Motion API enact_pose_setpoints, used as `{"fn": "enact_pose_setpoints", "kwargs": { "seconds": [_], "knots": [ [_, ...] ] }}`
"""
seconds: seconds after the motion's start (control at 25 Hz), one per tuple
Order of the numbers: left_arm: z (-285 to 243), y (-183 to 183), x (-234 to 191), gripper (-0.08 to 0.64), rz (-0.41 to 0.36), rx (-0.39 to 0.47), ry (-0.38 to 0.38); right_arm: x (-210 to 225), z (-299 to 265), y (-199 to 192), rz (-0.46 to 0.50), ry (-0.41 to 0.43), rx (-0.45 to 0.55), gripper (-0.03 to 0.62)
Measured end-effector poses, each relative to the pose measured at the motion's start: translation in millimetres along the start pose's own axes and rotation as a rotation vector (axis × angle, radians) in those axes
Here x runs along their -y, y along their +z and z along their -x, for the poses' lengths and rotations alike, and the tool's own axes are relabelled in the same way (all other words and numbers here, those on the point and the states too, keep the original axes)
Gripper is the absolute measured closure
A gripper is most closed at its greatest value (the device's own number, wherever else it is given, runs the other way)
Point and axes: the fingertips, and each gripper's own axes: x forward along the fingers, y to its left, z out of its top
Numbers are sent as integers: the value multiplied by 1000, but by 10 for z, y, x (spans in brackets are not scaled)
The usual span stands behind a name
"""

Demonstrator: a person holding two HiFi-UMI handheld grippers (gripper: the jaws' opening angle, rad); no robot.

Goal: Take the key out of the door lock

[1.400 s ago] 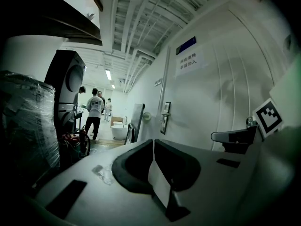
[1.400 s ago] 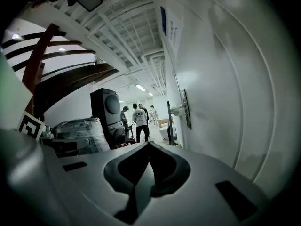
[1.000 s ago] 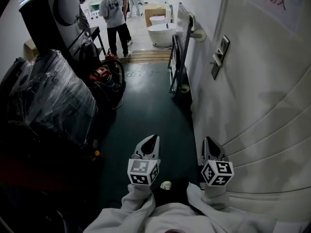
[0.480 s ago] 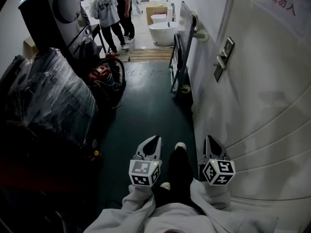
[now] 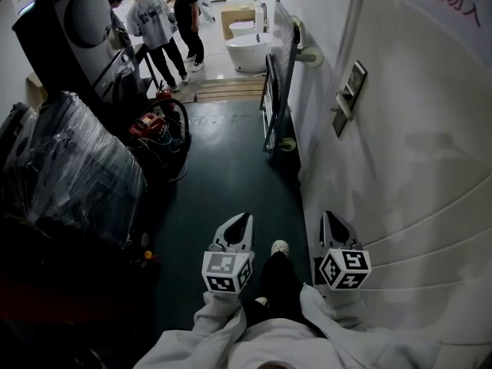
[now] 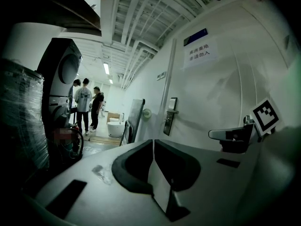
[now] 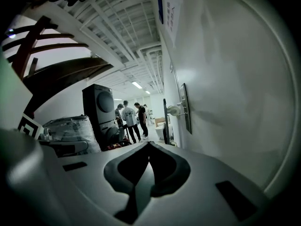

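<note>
The white door [image 5: 415, 152] runs along the right of the head view. Its dark lock plate with a lever handle [image 5: 347, 98] sits well ahead of both grippers. That plate also shows in the left gripper view [image 6: 170, 114] and the right gripper view [image 7: 185, 108]. A key is too small to make out. My left gripper [image 5: 240, 220] and right gripper [image 5: 329, 217] are held low, side by side, both shut on nothing. The jaws meet in the left gripper view [image 6: 153, 141] and the right gripper view [image 7: 148, 144].
A black stacked machine [image 5: 73, 29] and a plastic-wrapped bundle [image 5: 69, 175] line the left side. A panel [image 5: 277, 75] leans on the right wall. Three people [image 5: 150, 21] stand by a white tub [image 5: 246, 52] at the far end. A shoe [image 5: 280, 247] is between the grippers.
The view has moved a step forward along the corridor. A leg and shoe have come in between the grippers. The people at the back have shifted left. Both grippers stay shut.
</note>
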Motion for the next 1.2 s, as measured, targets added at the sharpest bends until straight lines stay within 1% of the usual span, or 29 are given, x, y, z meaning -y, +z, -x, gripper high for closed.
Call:
{"fn": "enact_pose_setpoints", "kwargs": {
  "seconds": [0.12, 0.52, 0.76, 1.2],
  "knots": [
    [-248, 61, -25, 538, 1, -4, -3, 130, -213, 95, -7, -2, 2, 540],
    [-1095, 371, -177, 539, 5, 0, 12, 459, -1021, 478, 0, 36, 2, 540],
    [-1626, 502, -219, 539, 8, -1, 7, 740, -1444, 652, -1, 34, 0, 540],
    [-2302, 547, -180, 539, -6, -37, -30, 1037, -1952, 723, -29, 35, -13, 540]
  ]
}}
